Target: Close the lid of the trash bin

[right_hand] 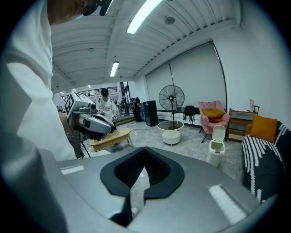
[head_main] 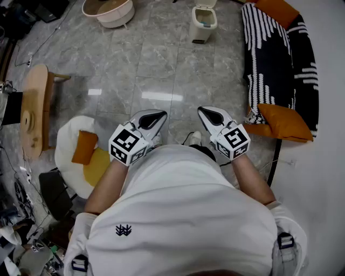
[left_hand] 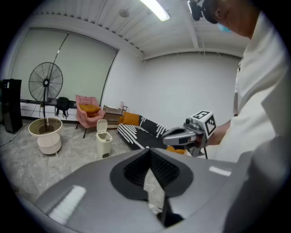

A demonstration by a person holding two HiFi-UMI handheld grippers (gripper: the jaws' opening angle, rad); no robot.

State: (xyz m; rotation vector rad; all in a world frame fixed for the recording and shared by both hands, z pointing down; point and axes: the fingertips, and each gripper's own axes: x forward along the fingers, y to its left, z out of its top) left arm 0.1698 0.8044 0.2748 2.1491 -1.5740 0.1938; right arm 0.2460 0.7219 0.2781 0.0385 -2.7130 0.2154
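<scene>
The cream trash bin (head_main: 204, 22) stands on the grey tiled floor far ahead, with its lid tipped up and open. It also shows in the left gripper view as the trash bin (left_hand: 104, 139) and in the right gripper view as the trash bin (right_hand: 215, 148). My left gripper (head_main: 154, 116) and right gripper (head_main: 207, 112) are held side by side in front of my body, well short of the bin. Both are shut with nothing between the pads. The left gripper (left_hand: 149, 152) sees the right gripper (left_hand: 166, 135) beside it.
A black-and-white striped sofa (head_main: 277, 59) with orange cushions runs along the right. A round white tub table (head_main: 108, 11) stands at the far left, with a wooden table (head_main: 33, 108) and a white chair (head_main: 70, 140) to my left. A fan (left_hand: 45, 84) and a pink armchair (left_hand: 88, 111) are behind.
</scene>
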